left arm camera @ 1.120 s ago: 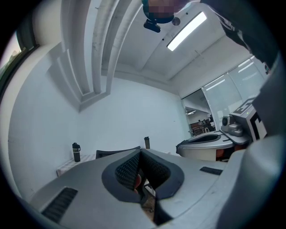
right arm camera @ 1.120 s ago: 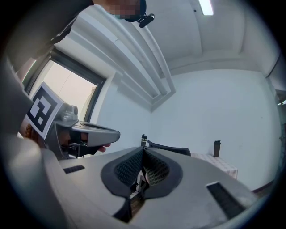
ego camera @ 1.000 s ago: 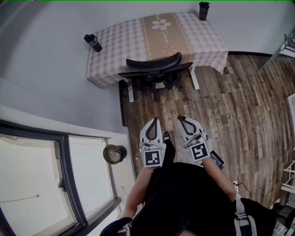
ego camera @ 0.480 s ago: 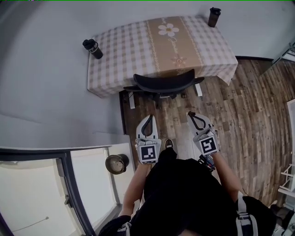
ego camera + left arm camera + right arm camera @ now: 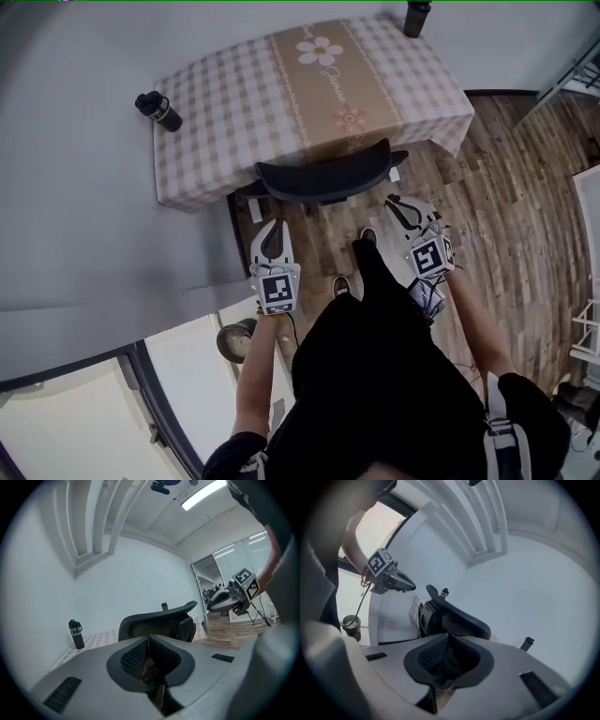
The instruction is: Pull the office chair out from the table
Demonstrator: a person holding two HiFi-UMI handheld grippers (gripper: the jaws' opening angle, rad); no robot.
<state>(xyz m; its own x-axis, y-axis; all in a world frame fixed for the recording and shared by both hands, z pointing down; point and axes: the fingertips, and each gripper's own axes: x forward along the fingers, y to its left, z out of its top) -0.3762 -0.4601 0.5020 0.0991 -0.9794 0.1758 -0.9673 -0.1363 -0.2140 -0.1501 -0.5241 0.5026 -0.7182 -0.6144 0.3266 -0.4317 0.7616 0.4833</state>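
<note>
- The left gripper (image 5: pixel 273 225) is at centre left in the head view, below and left of the chair's backrest. Its jaws have just been opening, but the tips are only a sliver apart and nothing is between them.
- The right gripper (image 5: pixel 393 200) is right of centre, just below the backrest's right end. Its jaws have also just been opening, are barely parted and hold nothing.
- Neither gripper touches the chair, and each points up the frame towards it.
- The office chair (image 5: pixel 323 178), dark with a curved backrest, is in the upper middle of the frame. It is tucked against the near edge of the table (image 5: pixel 225 103), with its seat under the hanging cloth.
- The table wears a pale checked cloth, and a beige runner (image 5: pixel 323 80) printed with a daisy crosses its middle.
- A black bottle (image 5: pixel 157 111) stands at the table's left end, and a second dark bottle (image 5: pixel 415 16) stands at the far right corner by the top edge.
- The wood-plank floor (image 5: pixel 506 216) fills the right half of the frame.
- A plain pale wall (image 5: pixel 75 187) takes up the left side, with a window (image 5: pixel 75 422) at lower left.
- A round dark container (image 5: pixel 234 339) sits beside the window.
- The person (image 5: pixel 375 375), in black, fills the lower middle.
- In the left gripper view a strip light (image 5: pixel 206 491) crosses the ceiling, and glass partitions (image 5: pixel 239 555) are at the right.
</note>
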